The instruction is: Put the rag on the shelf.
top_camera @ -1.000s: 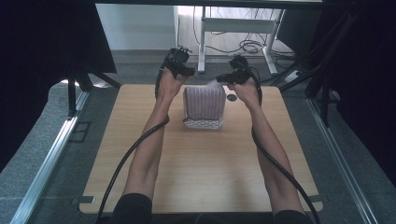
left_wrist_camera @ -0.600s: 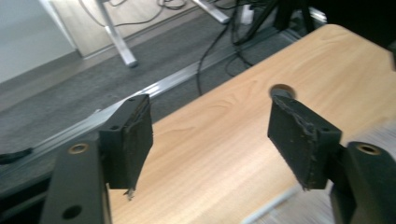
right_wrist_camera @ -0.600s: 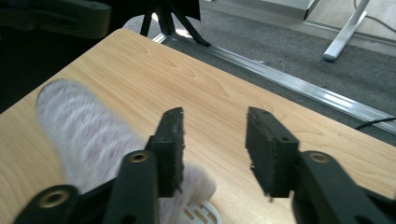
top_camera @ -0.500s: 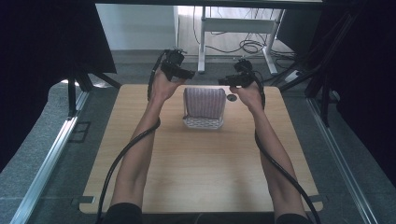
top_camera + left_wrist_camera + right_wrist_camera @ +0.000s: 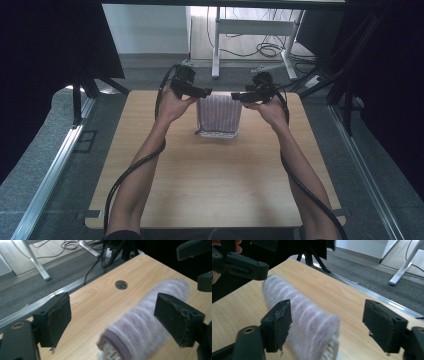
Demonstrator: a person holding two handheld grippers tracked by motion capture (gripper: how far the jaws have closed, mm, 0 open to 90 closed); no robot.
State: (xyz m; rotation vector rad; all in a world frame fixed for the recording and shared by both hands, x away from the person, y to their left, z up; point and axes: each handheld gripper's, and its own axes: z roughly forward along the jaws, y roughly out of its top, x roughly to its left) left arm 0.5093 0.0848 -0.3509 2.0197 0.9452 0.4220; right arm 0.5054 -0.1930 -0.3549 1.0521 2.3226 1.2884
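The wooden tabletop [image 5: 215, 175] carries a white basket [image 5: 218, 133] at the 12 o'clock side, draped with a striped purple-white cloth [image 5: 218, 112]. The left gripper [image 5: 192, 90] is at the cloth's 10 o'clock, the right gripper [image 5: 250, 95] at 2 o'clock. Both sets of fingers are spread apart, gripping nothing.

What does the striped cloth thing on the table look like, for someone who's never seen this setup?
Start at the light wooden table and go to the middle of its far end, between the left gripper and the right gripper. There a pale mauve-and-white striped cloth is draped over a white slotted basket. It is the sole soft, fuzzy item there.
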